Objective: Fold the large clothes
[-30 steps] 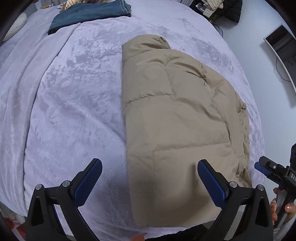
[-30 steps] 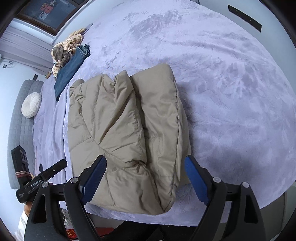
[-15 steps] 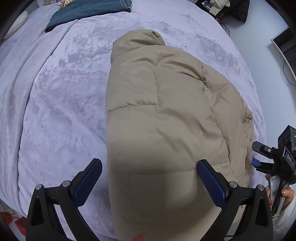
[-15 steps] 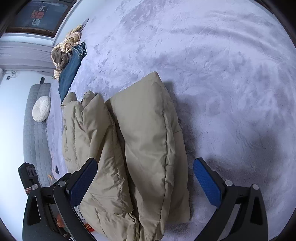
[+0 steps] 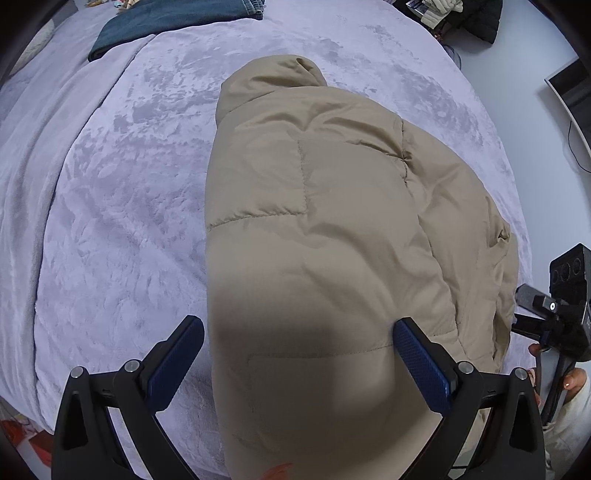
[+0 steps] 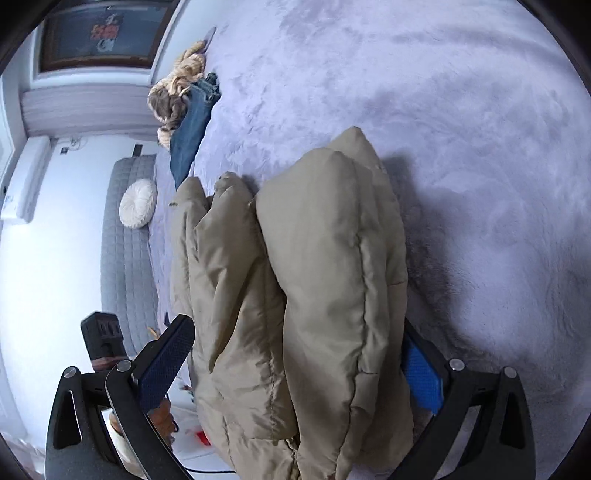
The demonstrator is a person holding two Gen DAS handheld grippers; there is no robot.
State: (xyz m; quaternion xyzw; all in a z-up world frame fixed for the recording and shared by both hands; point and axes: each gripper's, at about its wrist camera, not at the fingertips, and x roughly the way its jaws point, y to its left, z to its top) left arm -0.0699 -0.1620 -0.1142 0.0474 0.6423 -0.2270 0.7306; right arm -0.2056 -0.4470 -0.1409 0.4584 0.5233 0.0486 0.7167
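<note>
A beige puffer jacket (image 5: pixel 332 221) lies folded lengthwise on the lavender bed cover (image 5: pixel 129 184), collar at the far end. My left gripper (image 5: pixel 299 362) hangs open over the jacket's near hem. One pad is above the bed cover, the other above the fabric, and neither presses. In the right wrist view the jacket's thick layered side (image 6: pixel 325 277) sits between the wide jaws of my right gripper (image 6: pixel 295 325). The left pad (image 6: pixel 162 358) stands just clear of the fabric. The right pad (image 6: pixel 421 380) is partly hidden under the bulging edge.
Folded blue jeans (image 5: pixel 177 22) and a braided tan bundle (image 6: pixel 177 92) lie at the far end of the bed. A grey sofa (image 6: pixel 125 266) with a round white cushion (image 6: pixel 138 203) stands beyond. Dark clothes (image 5: pixel 469 14) are piled off the far corner.
Both grippers have come down closer to the jacket. The right one has tipped downward and opened wider, and the jacket's side edge now lies between its jaws.
</note>
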